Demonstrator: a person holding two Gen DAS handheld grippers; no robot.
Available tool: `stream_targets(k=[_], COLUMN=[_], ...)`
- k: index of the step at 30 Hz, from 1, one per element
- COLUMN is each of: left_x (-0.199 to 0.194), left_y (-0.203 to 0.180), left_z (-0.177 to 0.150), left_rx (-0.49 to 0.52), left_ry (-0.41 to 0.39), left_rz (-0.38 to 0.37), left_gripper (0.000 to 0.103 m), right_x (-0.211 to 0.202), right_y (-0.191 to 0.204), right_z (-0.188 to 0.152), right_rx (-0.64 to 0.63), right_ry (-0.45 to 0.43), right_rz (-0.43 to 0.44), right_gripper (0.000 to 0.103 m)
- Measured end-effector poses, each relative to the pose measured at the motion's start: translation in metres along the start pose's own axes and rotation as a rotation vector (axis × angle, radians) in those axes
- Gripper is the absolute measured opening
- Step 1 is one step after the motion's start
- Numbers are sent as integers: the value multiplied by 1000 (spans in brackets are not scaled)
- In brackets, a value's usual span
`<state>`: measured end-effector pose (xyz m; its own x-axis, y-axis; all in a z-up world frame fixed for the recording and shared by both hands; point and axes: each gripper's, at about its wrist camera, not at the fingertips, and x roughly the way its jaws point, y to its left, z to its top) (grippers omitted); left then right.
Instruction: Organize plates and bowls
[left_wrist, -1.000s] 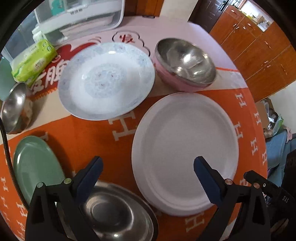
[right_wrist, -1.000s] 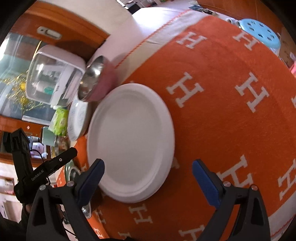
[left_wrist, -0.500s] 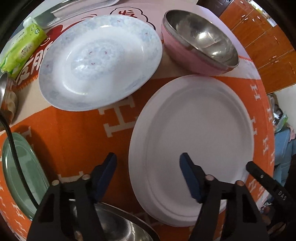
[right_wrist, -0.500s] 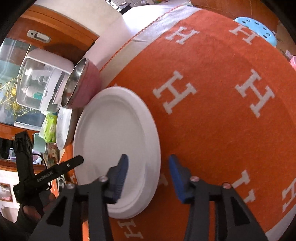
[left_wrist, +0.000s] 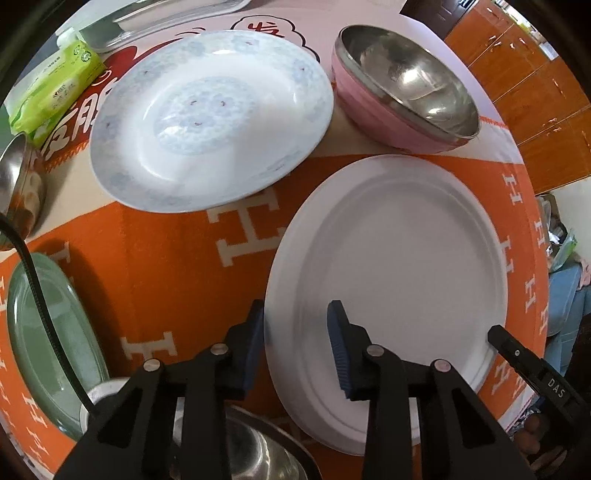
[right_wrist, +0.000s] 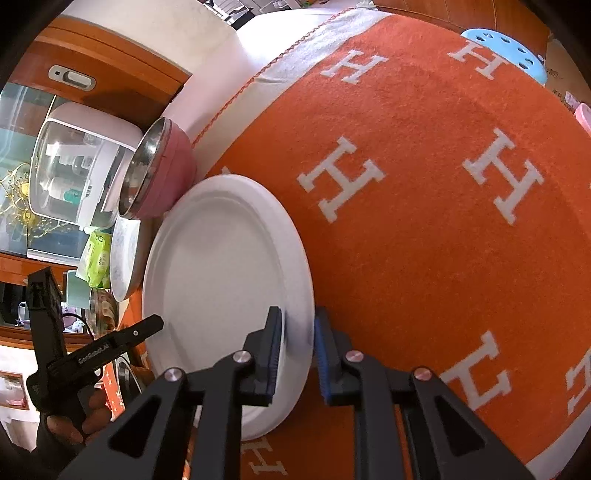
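Flat on the orange cloth (right_wrist: 424, 229) lies the white plate (left_wrist: 399, 273), with both grippers at its rim from opposite sides. Left gripper (left_wrist: 295, 347) straddles the near-left edge, jaws narrowed but with a gap showing, one pad outside and one over the plate. Right gripper (right_wrist: 297, 354) has its pads pressed on the rim. Just beyond sit the pink bowl (left_wrist: 402, 96) and patterned plate (left_wrist: 214, 118).
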<state>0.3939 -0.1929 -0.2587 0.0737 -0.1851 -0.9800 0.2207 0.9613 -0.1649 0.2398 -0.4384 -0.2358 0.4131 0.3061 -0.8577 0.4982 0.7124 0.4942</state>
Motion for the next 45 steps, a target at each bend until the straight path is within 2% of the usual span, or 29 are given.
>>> stream_targets(k=[5, 16, 29, 39, 45], left_x=[-17, -81, -161, -205, -220], left_y=[-5, -20, -5, 17, 40], left_z=[-6, -33, -109, -179, -223], left_rx=[1, 31, 38, 16, -2], left_ry=[-19, -131, -298, -417, -470], left_rz=[0, -17, -51, -102, -110], left_gripper=[33, 33, 33, 33, 33], right_x=[-15, -65, -127, -168, -180], right_y=[5, 17, 43, 75, 86], right_z=[-3, -22, -68, -130, -171], right_rx=[-7, -49, -187, -391, -448], right_ry=[-34, -145, -278, -410, -445], right_rz=[16, 56, 70, -5, -3], right_gripper=[17, 17, 17, 20, 20])
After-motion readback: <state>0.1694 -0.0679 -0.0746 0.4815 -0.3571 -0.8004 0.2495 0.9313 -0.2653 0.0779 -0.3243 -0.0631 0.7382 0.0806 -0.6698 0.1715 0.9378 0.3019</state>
